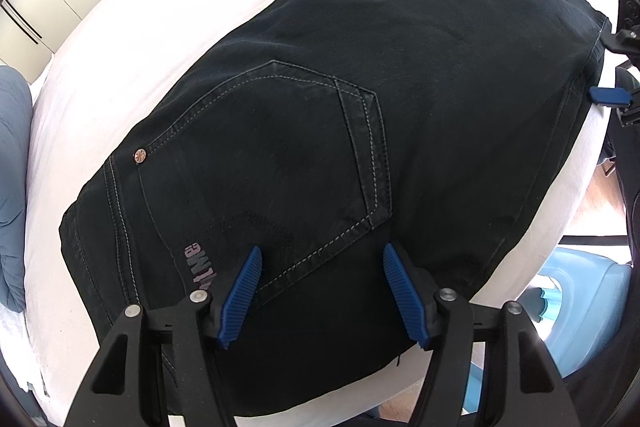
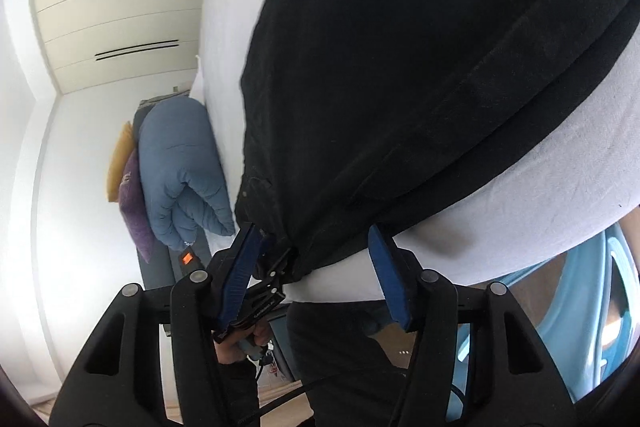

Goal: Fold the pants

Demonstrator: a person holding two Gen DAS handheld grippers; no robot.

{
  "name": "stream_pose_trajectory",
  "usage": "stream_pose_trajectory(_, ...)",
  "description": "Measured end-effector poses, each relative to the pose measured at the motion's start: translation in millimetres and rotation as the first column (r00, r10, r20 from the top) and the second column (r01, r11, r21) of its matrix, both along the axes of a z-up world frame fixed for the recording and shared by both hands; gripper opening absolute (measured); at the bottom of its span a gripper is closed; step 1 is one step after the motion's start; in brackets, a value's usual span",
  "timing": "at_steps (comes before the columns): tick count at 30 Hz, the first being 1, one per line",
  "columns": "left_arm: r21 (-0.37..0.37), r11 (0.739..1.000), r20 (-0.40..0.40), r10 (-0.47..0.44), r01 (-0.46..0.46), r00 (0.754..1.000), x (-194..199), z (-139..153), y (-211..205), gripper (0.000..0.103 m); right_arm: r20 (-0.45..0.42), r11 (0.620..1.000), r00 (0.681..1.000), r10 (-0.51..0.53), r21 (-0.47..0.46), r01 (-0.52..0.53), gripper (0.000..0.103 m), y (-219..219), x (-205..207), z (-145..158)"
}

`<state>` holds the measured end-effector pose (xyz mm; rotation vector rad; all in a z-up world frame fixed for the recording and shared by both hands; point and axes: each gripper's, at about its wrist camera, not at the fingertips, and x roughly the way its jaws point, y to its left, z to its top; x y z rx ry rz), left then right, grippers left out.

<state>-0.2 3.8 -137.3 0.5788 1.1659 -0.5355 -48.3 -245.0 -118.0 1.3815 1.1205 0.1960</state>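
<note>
We see the black pants (image 1: 340, 147) lying folded on the white bed (image 1: 120, 39), back pocket (image 1: 260, 163) up. Our left tongs (image 1: 322, 295) hover wide over the near waist edge, gripping nothing. Our right tongs (image 2: 316, 275) stand apart at the pants' near corner, pads clear of the cloth.

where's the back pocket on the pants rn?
Left wrist view: the back pocket faces up at centre-left of the folded black pants on the white bed, just ahead of the left gripper.
</note>
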Motion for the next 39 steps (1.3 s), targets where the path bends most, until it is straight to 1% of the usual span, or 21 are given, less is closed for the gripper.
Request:
stream_pose_trajectory(1, 0.0, 1.0, 0.0, 0.001, -0.001, 1.0, 0, 0, -1, 0.068, -0.008, 1.0, 1.0, -0.003, 0.0, 0.003, 0.055, 1, 2, -2)
stream_pose_trajectory(2, 0.0, 1.0, 0.0, 0.0, 0.0, 1.0, 0, 0, 1, 0.068, -0.008, 1.0, 1.0, -0.007, 0.003, 0.007, 0.055, 9, 1, -14)
stream_pose_trajectory(3, 0.0, 1.0, 0.0, 0.0, 0.0, 1.0, 0, 0, 2, 0.069, -0.011, 1.0, 1.0, -0.01, 0.003, 0.01, 0.055, 13, 4, -18)
stream_pose_trajectory(4, 0.0, 1.0, 0.0, 0.0, 0.0, 1.0, 0, 0, 1, 0.069, -0.01, 1.0, 1.0, -0.011, 0.001, 0.011, 0.055, 7, -7, -18)
stream_pose_trajectory(6, 0.001, 1.0, 0.001, 0.001, -0.001, 1.0, 0, 0, 3, 0.069, -0.007, 1.0, 1.0, -0.02, 0.007, 0.02, 0.054, 0, -13, -20)
stream_pose_trajectory(8, 0.002, 1.0, 0.001, 0.0, 0.0, 1.0, 0, 0, 2, 0.069, -0.009, 1.0, 1.0, -0.017, 0.007, 0.017, 0.046, 1, -9, -24)
stream_pose_trajectory(10, 0.006, 1.0, 0.002, 0.0, 0.0, 1.0, -1, 1, 0, 0.069, -0.011, 1.0, 1.0, -0.01, 0.002, 0.01, 0.04, 4, -4, -31)
stream_pose_trajectory(12, 0.011, 1.0, 0.004, -0.002, 0.002, 1.0, -1, 1, 0, 0.069, -0.014, 1.0, 1.0, 0.012, -0.003, -0.012, 0.026, 12, 4, -36)
stream_pose_trajectory(13, 0.013, 1.0, 0.005, -0.001, 0.001, 1.0, -1, -1, -3, 0.069, -0.018, 0.999, 0.999, 0.03, -0.023, -0.03, 0.02, 17, 8, -37)
stream_pose_trajectory(14, 0.014, 1.0, 0.005, -0.001, 0.001, 1.0, -1, 0, -4, 0.069, -0.021, 0.998, 0.999, 0.041, -0.037, -0.041, 0.011, 19, 9, -40)
stream_pose_trajectory(15, 0.014, 1.0, 0.004, -0.001, 0.001, 1.0, -1, 0, -4, 0.069, -0.027, 0.997, 0.998, 0.048, -0.06, -0.05, 0.009, 22, 10, -40)
stream_pose_trajectory(17, 0.015, 1.0, 0.002, -0.004, 0.004, 1.0, -1, -1, -6, 0.069, -0.033, 0.997, 0.998, 0.044, -0.068, -0.046, 0.003, 20, 7, -41)
stream_pose_trajectory(20, 0.024, 1.0, -0.001, -0.013, 0.013, 1.0, -2, 0, -6, 0.07, -0.032, 0.995, 0.998, 0.048, -0.088, -0.051, 0.001, 23, 8, -39)
stream_pose_trajectory(23, 0.032, 0.999, -0.002, -0.019, 0.019, 1.0, -4, 1, -3, 0.069, -0.028, 0.992, 0.997, 0.065, -0.111, -0.068, 0.001, 26, 2, -29)
stream_pose_trajectory(28, 0.032, 0.999, 0.0, -0.012, 0.012, 1.0, -6, 1, 1, 0.07, 0.005, 0.993, 0.999, 0.049, -0.104, -0.048, 0.001, 9, -18, -19)
stream_pose_trajectory(30, 0.037, 0.999, 0.004, -0.015, 0.015, 1.0, -6, 0, 1, 0.07, -0.005, 0.989, 0.998, 0.064, -0.131, -0.064, 0.0, 5, -21, -18)
stream_pose_trajectory(33, 0.034, 0.999, 0.001, -0.017, 0.017, 1.0, -6, 0, 2, 0.07, -0.057, 0.986, 0.996, 0.067, -0.151, -0.075, 0.0, -1, -28, -30)
stream_pose_trajectory(34, 0.036, 0.999, 0.001, -0.017, 0.017, 1.0, -5, 0, 2, 0.07, -0.062, 0.99, 0.996, 0.061, -0.12, -0.068, 0.0, -2, -30, -35)
stream_pose_trajectory(35, 0.039, 0.999, 0.004, -0.018, 0.017, 1.0, -6, 0, 3, 0.07, -0.045, 0.996, 0.997, 0.069, -0.056, -0.071, 0.0, -1, -32, -37)
stream_pose_trajectory(38, 0.035, 0.999, 0.004, -0.013, 0.013, 1.0, -10, 0, 2, 0.07, 0.003, 0.998, 0.999, 0.054, 0.018, -0.054, 0.003, -2, -36, -30)
stream_pose_trajectory(39, 0.035, 0.999, 0.004, -0.013, 0.013, 1.0, -10, 0, 2, 0.07, 0.009, 0.999, 0.999, 0.047, 0.016, -0.047, 0.003, -2, -36, -28)
